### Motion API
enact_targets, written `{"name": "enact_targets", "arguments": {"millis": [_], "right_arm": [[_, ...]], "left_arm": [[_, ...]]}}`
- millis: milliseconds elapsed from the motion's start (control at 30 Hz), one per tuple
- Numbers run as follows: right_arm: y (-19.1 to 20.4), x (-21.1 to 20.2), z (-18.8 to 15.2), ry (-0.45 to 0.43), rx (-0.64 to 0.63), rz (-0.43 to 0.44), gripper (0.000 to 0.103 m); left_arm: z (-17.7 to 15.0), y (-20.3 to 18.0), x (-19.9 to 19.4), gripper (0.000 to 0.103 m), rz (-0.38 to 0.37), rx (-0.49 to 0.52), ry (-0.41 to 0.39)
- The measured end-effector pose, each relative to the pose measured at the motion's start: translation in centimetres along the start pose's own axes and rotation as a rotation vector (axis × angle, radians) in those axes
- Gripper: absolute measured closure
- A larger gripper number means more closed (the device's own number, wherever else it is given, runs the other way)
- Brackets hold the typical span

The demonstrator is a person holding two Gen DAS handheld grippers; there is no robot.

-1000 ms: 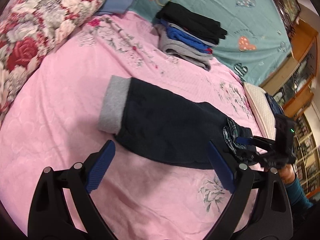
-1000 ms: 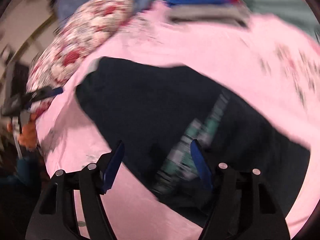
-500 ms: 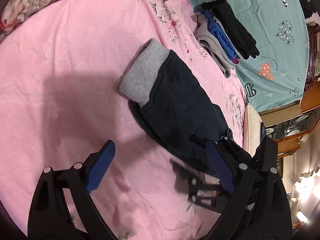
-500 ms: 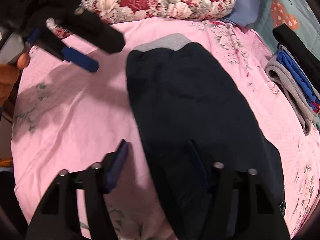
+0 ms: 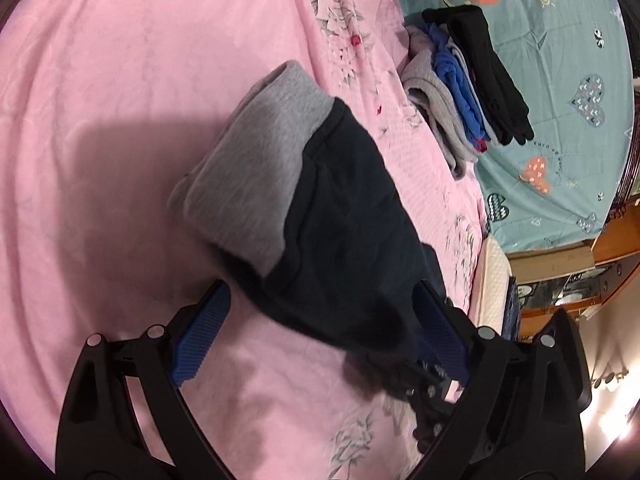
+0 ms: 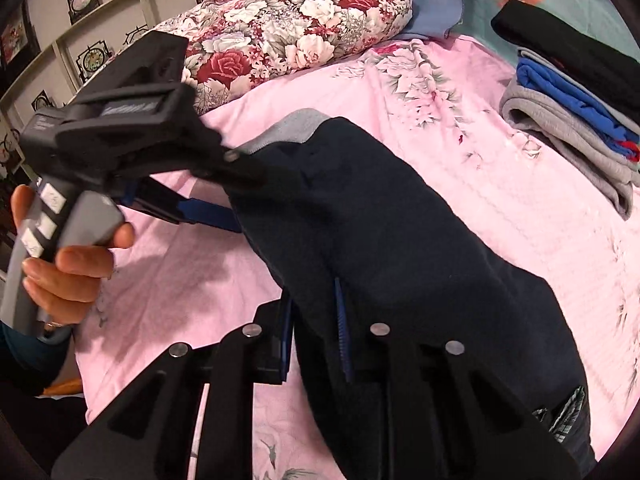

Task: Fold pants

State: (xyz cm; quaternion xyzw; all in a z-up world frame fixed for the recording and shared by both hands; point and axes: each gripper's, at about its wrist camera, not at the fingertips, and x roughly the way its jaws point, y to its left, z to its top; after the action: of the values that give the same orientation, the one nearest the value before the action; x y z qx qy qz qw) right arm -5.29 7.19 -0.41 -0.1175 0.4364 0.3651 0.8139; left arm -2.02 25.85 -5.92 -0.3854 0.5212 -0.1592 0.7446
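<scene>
Honestly, my right tool (image 6: pixel 314 334) was clenched on the pants (image 6: pixel 392 240) edge, my left tool (image 5: pixel 320 332) gaped; thick fabric could slip out mid-fold.

The pants (image 6: pixel 384 232) lie on the bed (image 6: pixel 500 184), a pillow (image 6: pixel 296 28) behind them and a clothes stack (image 6: pixel 576 120) to their right.

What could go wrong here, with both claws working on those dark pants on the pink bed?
The right gripper pinches only the edge of the dark pants, so the cloth might slip out mid-fold. The left gripper is open around the same edge, close to the right one; they could bump. Dragging the pants sideways might reach the folded clothes stack.
</scene>
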Motion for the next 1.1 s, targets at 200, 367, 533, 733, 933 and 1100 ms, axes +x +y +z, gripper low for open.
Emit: {"name": "enact_targets", "arguments": {"millis": [200,367,533,733,933,1100], "right_arm": [[-0.2,0.4,-0.3,0.009,0.009,0.023,0.082],[-2.5,-3.1,-1.2,-0.05,0.099,0.052,0.054],[-11.1,-10.4,-5.8,-0.213,0.462,0.12,0.039],[-17.0,-10.7,-13.9,-0.262,0.834,0.37,0.036],[-15.6,-8.2,-14.0,-0.144,0.749,0.366,0.031],[-19.5,-14.1,-16.3,-0.303,0.796,0.318,0.022]], "left_arm": [[0.6,-0.2,0.4,0.041,0.054,-0.028,-0.075],[0.9,0.7,0.3,0.071,0.1,-0.045,-0.082],[0.6,0.4,0.3,0.074,0.14,-0.006,-0.116],[0.2,-1.3,0.1,0.077,0.217,0.067,-0.157],[-0.8,-5.2,-1.0,0.083,0.295,0.182,-0.226],[-3.6,-12.7,-1.7,0.083,0.302,0.408,-0.295]]}}
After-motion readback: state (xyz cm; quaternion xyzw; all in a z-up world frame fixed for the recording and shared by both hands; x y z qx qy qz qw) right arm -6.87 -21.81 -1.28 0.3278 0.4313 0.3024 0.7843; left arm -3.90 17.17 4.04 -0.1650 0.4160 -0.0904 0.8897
